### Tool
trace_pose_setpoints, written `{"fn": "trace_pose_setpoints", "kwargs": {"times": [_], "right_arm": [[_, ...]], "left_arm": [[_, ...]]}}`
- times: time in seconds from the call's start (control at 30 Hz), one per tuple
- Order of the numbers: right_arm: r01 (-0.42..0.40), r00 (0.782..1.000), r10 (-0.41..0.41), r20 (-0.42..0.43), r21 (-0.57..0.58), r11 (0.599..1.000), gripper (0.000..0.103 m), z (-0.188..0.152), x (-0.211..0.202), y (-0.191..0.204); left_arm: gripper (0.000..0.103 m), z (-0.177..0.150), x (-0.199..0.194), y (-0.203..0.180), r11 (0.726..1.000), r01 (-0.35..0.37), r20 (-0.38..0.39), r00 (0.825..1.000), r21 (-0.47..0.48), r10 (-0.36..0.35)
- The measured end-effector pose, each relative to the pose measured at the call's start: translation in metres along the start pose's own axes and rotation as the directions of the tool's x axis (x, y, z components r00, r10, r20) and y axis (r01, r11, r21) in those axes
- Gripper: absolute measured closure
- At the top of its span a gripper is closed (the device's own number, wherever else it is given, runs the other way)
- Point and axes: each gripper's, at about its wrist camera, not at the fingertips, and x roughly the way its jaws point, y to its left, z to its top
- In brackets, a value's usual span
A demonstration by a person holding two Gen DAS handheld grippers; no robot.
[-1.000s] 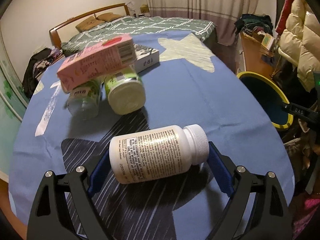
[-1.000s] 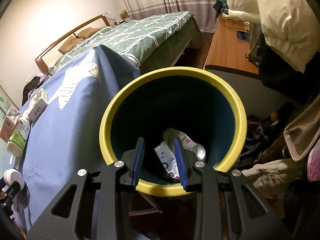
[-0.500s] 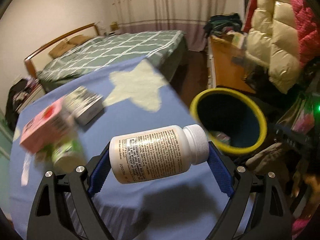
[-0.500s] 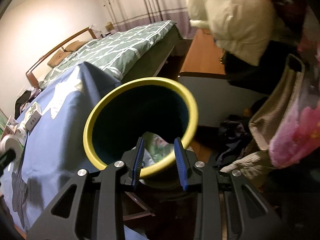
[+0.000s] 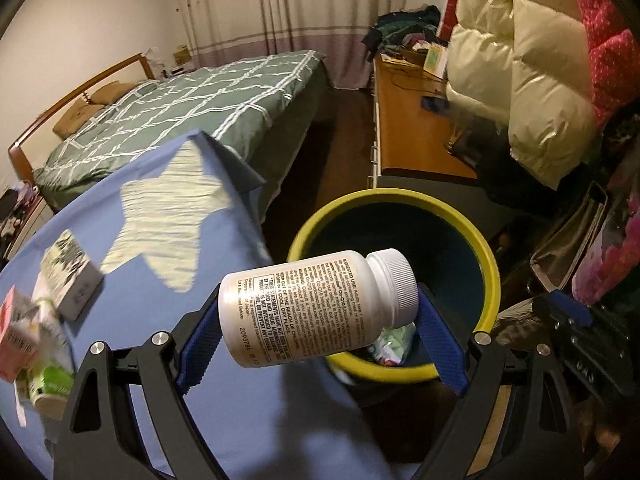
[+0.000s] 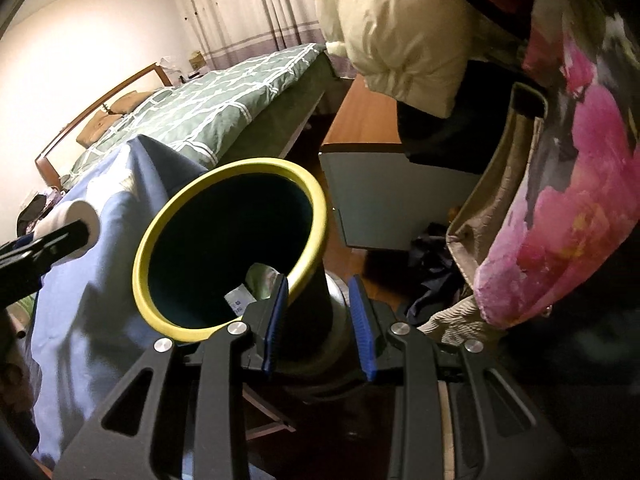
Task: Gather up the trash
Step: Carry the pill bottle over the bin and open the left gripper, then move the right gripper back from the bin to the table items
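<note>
change vs earlier: pill bottle [image 5: 316, 308] lifted off the blue tablecloth [image 5: 132, 280], carried past its edge, now partly over the trash bin [image 5: 490, 264]; bin was far right of left view, now centre. In right view bin has slid left, rim no longer spans the frame.
left gripper [image 5: 320, 344]: wide, blue pads clamped on bottle's base and cap end, bottle lying crosswise and slightly tilted, cap to the right.
right gripper [image 6: 318, 324]: narrow gap, nothing between pads; sits just outside bin's near rim, over bin's outer wall.
bottle: white smooth plastic cylinder, ribbed white cap, printed label wrapped round.
bin: round, yellow-green rim, dark teal inside, crumpled wrappers [image 5: 390, 342] at bottom.
cloth: matte blue fabric, pale star print [image 5: 168, 224], corner draping off table near bin.
left on table: small grey-white box [image 5: 74, 280], pink carton [image 5: 16, 340], green-lidded jar [image 5: 50, 384], all blurred at left edge.
clearance: bin mouth open and unobstructed; bed [image 5: 180, 116] behind, wooden desk [image 5: 416, 128] and puffy cream jacket [image 5: 516, 64] to the right; floral bag [image 6: 572, 200] close beside right gripper.
</note>
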Motion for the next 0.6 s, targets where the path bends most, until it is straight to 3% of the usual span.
{"fn": "trace_pose_setpoints", "kwargs": {"times": [0.27, 0.3, 0.4, 0.6], "right_arm": [[0.005, 1.000, -0.005, 0.001, 0.003, 1.000, 0.068, 0.000, 0.000, -0.005], [0.005, 1.000, -0.005, 0.001, 0.002, 1.000, 0.068, 0.000, -0.001, -0.006], [0.005, 1.000, -0.005, 0.002, 0.002, 1.000, 0.068, 0.000, -0.001, -0.006], [-0.003, 1.000, 0.003, 0.005, -0.003, 1.000, 0.067, -0.002, -0.004, 0.002]], "left_arm": [[0.014, 0.017, 0.027, -0.020, 1.000, -0.012, -0.007, 1.000, 0.005, 0.012], [0.011, 0.019, 0.027, -0.020, 1.000, -0.013, -0.006, 1.000, 0.000, 0.013], [0.005, 0.020, 0.020, -0.015, 1.000, -0.022, 0.019, 1.000, -0.016, 0.023], [0.005, 0.017, -0.014, 0.012, 0.998, 0.000, 0.054, 0.999, -0.059, 0.003]]}}
